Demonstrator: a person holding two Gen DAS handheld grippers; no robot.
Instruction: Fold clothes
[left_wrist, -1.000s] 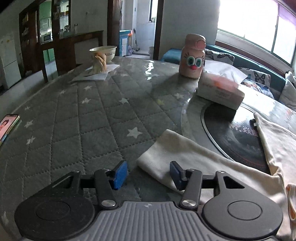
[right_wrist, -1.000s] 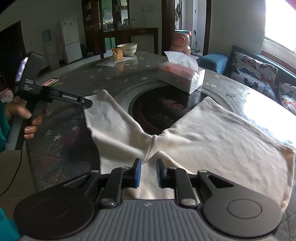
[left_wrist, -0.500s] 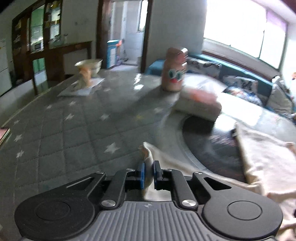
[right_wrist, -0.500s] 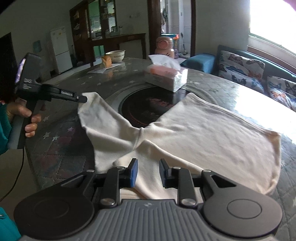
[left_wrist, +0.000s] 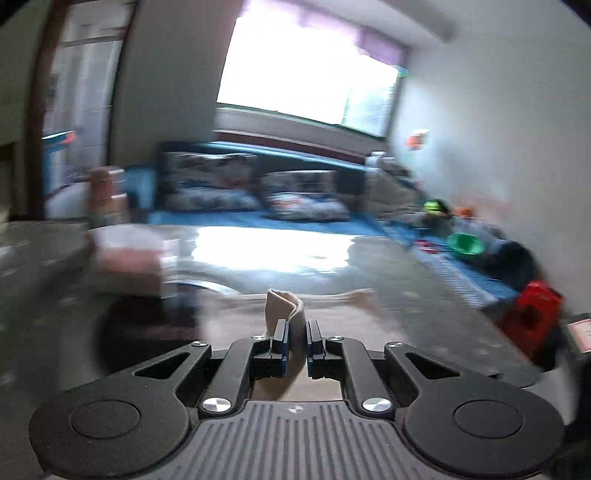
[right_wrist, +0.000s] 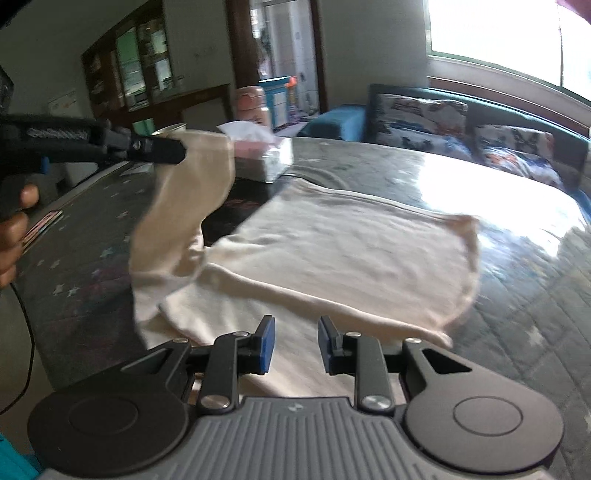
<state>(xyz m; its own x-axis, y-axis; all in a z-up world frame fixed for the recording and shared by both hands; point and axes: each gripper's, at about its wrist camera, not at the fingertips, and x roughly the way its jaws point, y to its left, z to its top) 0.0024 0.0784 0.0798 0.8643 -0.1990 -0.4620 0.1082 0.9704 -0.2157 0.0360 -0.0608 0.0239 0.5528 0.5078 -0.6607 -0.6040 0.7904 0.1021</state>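
One sleeve (right_wrist: 184, 206) is up in the air, pinched at its end by the left gripper (left_wrist: 295, 341), whose pads are pressed together on a fold of the cream cloth. The rest of the shirt (right_wrist: 343, 254) lies flat on the table (right_wrist: 535, 332), body spread wide. In the right wrist view the raised sleeve hangs from the left gripper (right_wrist: 177, 149) on the far left, draping down to the shoulder where it meets the body. The right gripper (right_wrist: 293, 345) hovers low over the near edge of the shirt, pads spread, holding nothing.

The relation that counts: the shirt's body lies to the right of the lifted sleeve, so the sleeve's way onto it runs rightward, and the left hand is the one already holding it. The body's long axis runs left to right across the right wrist view, hem toward the bright right side. The sleeve points up and left, away from the body. A tissue box (right_wrist: 264, 158) sits just behind. The left wrist view is badly blurred.
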